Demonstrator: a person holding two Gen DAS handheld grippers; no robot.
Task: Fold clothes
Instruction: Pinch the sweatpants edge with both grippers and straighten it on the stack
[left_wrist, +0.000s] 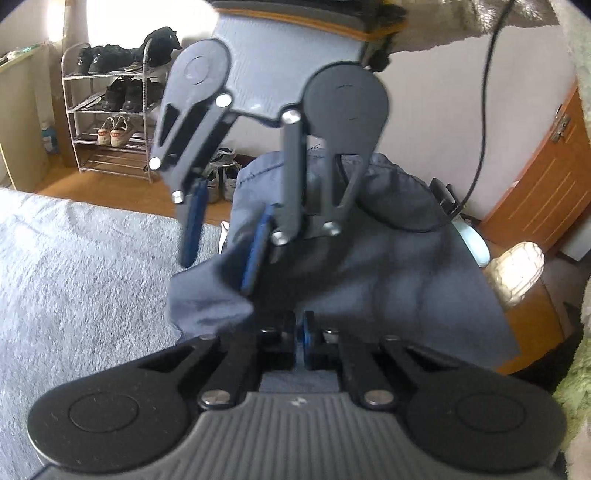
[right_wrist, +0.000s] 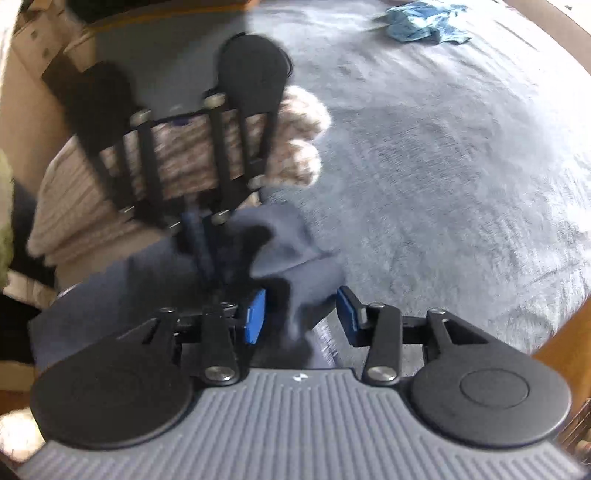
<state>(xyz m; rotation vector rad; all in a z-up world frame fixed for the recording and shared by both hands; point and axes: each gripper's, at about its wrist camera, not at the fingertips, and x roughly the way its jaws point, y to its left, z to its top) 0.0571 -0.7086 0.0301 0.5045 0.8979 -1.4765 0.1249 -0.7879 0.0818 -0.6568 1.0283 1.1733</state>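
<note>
A dark blue-grey garment (left_wrist: 388, 269) hangs in the air above the grey blanket (left_wrist: 74, 266). My left gripper (left_wrist: 298, 332) is shut on the garment's edge at the bottom of the left wrist view. My right gripper (left_wrist: 221, 236) faces it there, blue pads apart, with cloth beside the inner pad. In the right wrist view the right gripper (right_wrist: 301, 314) is open with a fold of the garment (right_wrist: 291, 251) lying between its blue pads (right_wrist: 255, 314). The left gripper (right_wrist: 199, 243) shows there blurred, pinching the cloth.
A shoe rack (left_wrist: 110, 110) with several pairs stands on the wooden floor at the back left. A wooden cabinet (left_wrist: 546, 177) is at the right. A crumpled light blue cloth (right_wrist: 424, 22) lies far off on the blanket (right_wrist: 461, 166). The person's knitted sleeve (right_wrist: 184, 155) is behind the left gripper.
</note>
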